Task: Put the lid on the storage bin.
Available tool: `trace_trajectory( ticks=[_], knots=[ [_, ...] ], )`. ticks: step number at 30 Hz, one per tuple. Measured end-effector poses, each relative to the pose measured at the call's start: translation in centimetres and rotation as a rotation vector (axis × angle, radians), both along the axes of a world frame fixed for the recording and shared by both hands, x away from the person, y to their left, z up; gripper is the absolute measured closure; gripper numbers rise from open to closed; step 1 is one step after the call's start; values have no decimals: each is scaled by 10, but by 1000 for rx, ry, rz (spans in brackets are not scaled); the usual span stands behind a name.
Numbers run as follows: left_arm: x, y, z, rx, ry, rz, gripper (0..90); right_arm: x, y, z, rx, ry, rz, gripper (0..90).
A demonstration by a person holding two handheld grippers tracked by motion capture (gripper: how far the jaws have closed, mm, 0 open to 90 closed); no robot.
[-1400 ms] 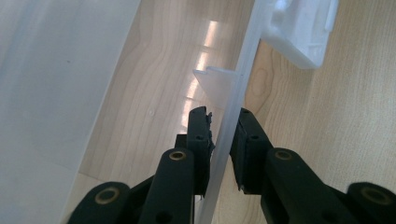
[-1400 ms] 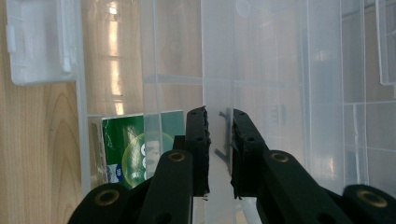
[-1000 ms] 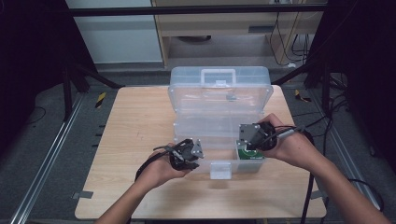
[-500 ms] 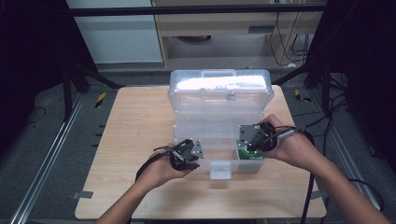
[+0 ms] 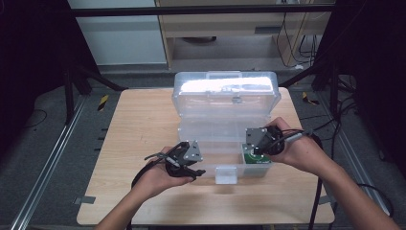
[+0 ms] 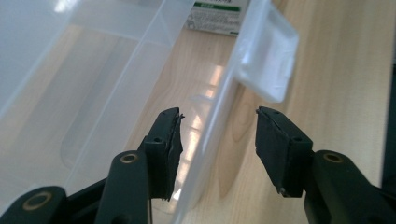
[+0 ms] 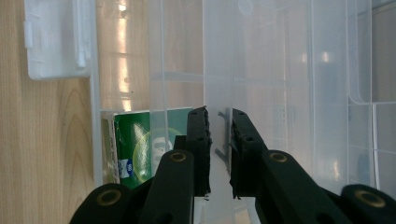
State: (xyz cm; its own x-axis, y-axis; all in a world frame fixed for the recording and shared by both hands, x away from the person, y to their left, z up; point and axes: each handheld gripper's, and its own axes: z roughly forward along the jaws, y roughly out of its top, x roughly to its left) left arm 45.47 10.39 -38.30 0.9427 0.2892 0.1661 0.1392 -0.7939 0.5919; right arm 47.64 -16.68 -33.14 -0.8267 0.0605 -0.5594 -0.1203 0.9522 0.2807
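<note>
A clear plastic organiser box (image 5: 210, 129) stands on the wooden table (image 5: 134, 124) with its lid (image 5: 225, 93) raised at the back. My left gripper (image 5: 197, 168) is at the box's front left. Its jaws (image 6: 218, 122) have just been opening and now stand apart astride the clear front wall (image 6: 210, 140) without pressing it. My right gripper (image 5: 252, 152) reaches into the front right corner. It (image 7: 219, 116) is shut on a thin clear rib of the inner tray (image 7: 261, 70). A green packet (image 7: 140, 140) lies in the compartment below it.
The white latch (image 5: 225, 175) hangs off the box's front wall, near the left gripper (image 6: 268, 51). The green packet (image 5: 256, 159) sits at the box's front right. Bare tabletop lies left and right of the box. Dark stands and cables surround the table.
The left gripper's jaws have spread apart and that hand has lifted a little. The lid looks tipped further back. The right hand has kept still.
</note>
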Motion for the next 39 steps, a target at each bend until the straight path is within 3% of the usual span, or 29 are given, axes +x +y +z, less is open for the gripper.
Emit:
trace_trajectory(
  ticks=[3, 6, 7, 8, 9, 10, 11, 12, 14, 15, 16, 17, 19, 20, 22, 23, 27, 31, 35, 39],
  knots=[
    [-6, 3, 10, -19, -7, -11, 508, 0, 0, 0, 2, -1, -1, 800],
    [-13, 6, 30, -46, 2, -31, 527, 0, 0, 0, 1, -2, -4, 800],
    [-13, 6, 30, -46, 2, -31, 531, 0, 0, 0, 1, -2, -4, 800],
    [-13, 11, 44, -67, -8, -15, 551, -1, 0, 0, 1, -3, -4, 799],
    [-13, 11, 44, -67, -8, -15, 559, -1, 0, 0, 1, -3, -4, 799],
    [-10, 16, 53, -98, -3, -4, 568, -1, 0, -1, 3, -3, -4, 799],
    [-10, 16, 53, -98, -3, -4, 587, -1, 0, -1, 3, -3, -4, 799],
    [-5, 24, 63, -147, -5, 28, 611, -1, -1, -1, 5, -3, -4, 799],
    [-1, 29, 68, -167, -9, 55, 622, -1, -1, -1, 5, -3, -4, 798],
    [3, 34, 72, -186, -7, 81, 686, -1, -1, -1, 6, -4, -4, 798],
    [13, 42, 78, -243, 13, 132, 705, -1, -1, -1, 7, -4, -4, 797],
    [18, 46, 80, -250, 15, 159, 738, -1, -1, -1, 7, -4, -5, 797],
    [22, 48, 81, -241, 18, 168, 822, -1, 0, -1, 7, -3, -5, 796],
    [33, 55, 83, -233, 28, 192, 855, -1, -1, -1, 10, -1, -7, 795],
    [36, 56, 83, -229, 24, 206, 884, -1, -1, -1, 16, 1, -5, 794],
    [43, 59, 85, -226, 18, 237, 892, -1, -1, -1, 19, 2, -7, 793],
    [52, 61, 86, -258, 18, 267, 895, -1, -1, -1, 22, 2, -7, 792],
    [64, 60, 85, -241, 0, 297, 895, -2, -1, -2, 18, 0, -7, 793],
    [72, 59, 85, -244, 4, 310, 896, -2, -1, -2, 18, 2, -5, 792],
    [78, 59, 86, -278, 28, 320, 897, -2, -2, -2, 24, 6, -7, 791]
  ],
)
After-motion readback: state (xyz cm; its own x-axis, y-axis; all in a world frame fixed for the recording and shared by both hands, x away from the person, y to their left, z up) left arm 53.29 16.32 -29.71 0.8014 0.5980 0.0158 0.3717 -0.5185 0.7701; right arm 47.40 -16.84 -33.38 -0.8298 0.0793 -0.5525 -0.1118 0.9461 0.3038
